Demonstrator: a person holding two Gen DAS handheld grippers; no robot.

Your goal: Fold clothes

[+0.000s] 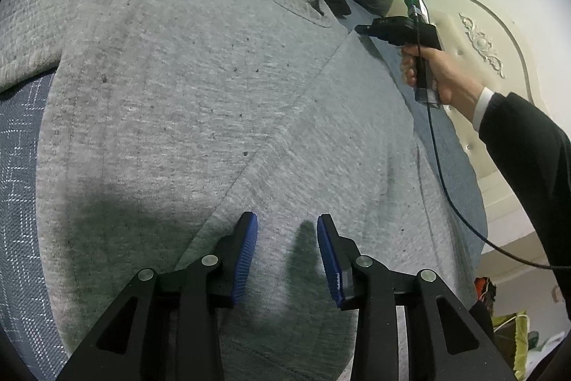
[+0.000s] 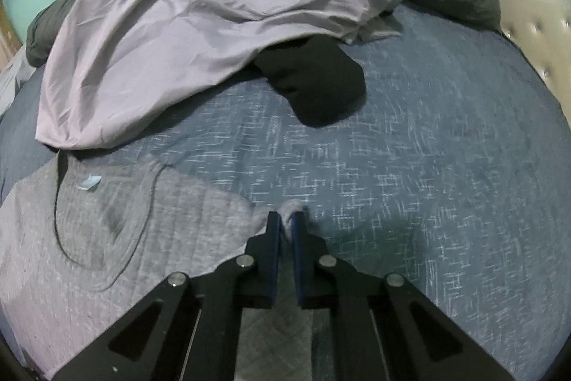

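Lilac garment beyond gray sweatshirt

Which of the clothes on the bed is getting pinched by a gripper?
The grey sweatshirt. The right gripper is shut on a bit of its edge. The lilac garment and the black one lie farther up the bed, untouched.

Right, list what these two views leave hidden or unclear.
- Left wrist view: the gray sweater's hem is hidden behind the left gripper and the frame's bottom edge.
- Right wrist view: the black garment lies partly under the lilac sheet.
- Right wrist view: the right gripper hides the pinched fabric.
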